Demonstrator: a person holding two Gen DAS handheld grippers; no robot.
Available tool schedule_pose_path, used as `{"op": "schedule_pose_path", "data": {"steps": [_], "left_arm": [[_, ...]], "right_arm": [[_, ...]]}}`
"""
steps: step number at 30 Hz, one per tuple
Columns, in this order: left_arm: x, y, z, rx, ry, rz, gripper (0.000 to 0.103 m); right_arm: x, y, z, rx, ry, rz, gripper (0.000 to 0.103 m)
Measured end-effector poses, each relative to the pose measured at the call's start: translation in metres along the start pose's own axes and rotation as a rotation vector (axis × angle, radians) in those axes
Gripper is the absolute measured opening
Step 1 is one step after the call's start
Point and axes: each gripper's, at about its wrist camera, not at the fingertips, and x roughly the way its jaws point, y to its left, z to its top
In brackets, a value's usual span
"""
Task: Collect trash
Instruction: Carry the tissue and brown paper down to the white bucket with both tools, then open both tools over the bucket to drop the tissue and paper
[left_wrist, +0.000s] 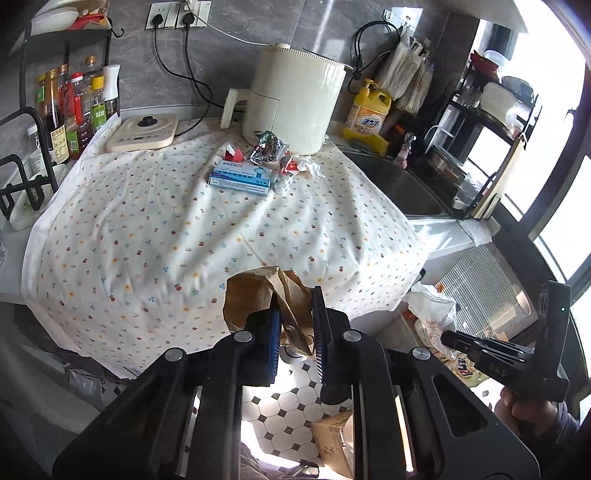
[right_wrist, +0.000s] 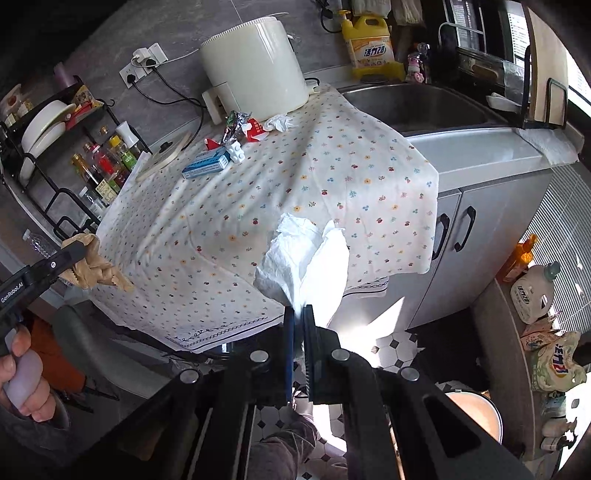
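Between the jaws of the right gripper (right_wrist: 299, 314), clamped narrow, hangs a crumpled tissue (right_wrist: 301, 258): light, soft, tear-prone; grip bunched folds. The left gripper (left_wrist: 295, 314) pinches a crumpled paper bag (left_wrist: 266, 299), light and springy. Remaining wrappers (left_wrist: 269, 147) lie well ahead, beside the kettle (left_wrist: 291, 99).

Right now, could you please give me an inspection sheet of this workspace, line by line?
Surface: floral cloth over the counter, wrinkled, hanging off the front edge.
Job's things: brown paper bag in the left tool; white tissue in the right tool. At the back of the cloth: blue box, foil wrapper, red-and-white pack, crumpled tissue.
Clutter: white toy brick, air fryer, cream scale.
Grippers: both shut on their loads.
Cables: black cords run from wall sockets toward the cloth.
Surroundings: sink, yellow detergent bottle, sauce bottles.
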Motion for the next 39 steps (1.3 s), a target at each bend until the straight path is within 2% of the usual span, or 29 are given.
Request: {"op": "schedule_pose_path", "data": {"steps": [14, 24, 32, 34, 36, 39], "left_arm": [[0.011, -0.089, -0.060, 0.102, 0.102, -0.083, 0.016], [0.029, -0.124, -0.093, 0.163, 0.193, -0.128, 0.016], [0.056, -0.158, -0.125, 0.240, 0.301, -0.192, 0.016], [0.061, -0.169, -0.129, 0.263, 0.324, -0.209, 0.016], [0.067, -0.180, -0.132, 0.285, 0.342, -0.227, 0.016], [0.075, -0.197, -0.138, 0.320, 0.370, -0.257, 0.016]], "right_arm": [[-0.026, -0.094, -0.098, 0.122, 0.085, -0.101, 0.006], [-0.025, -0.150, -0.160, 0.256, 0.154, -0.172, 0.006], [-0.022, -0.183, -0.197, 0.351, 0.204, -0.210, 0.009], [-0.025, -0.189, -0.202, 0.369, 0.193, -0.216, 0.017], [-0.030, -0.194, -0.205, 0.393, 0.168, -0.219, 0.047], [-0.039, -0.201, -0.210, 0.413, 0.150, -0.227, 0.047]]}}
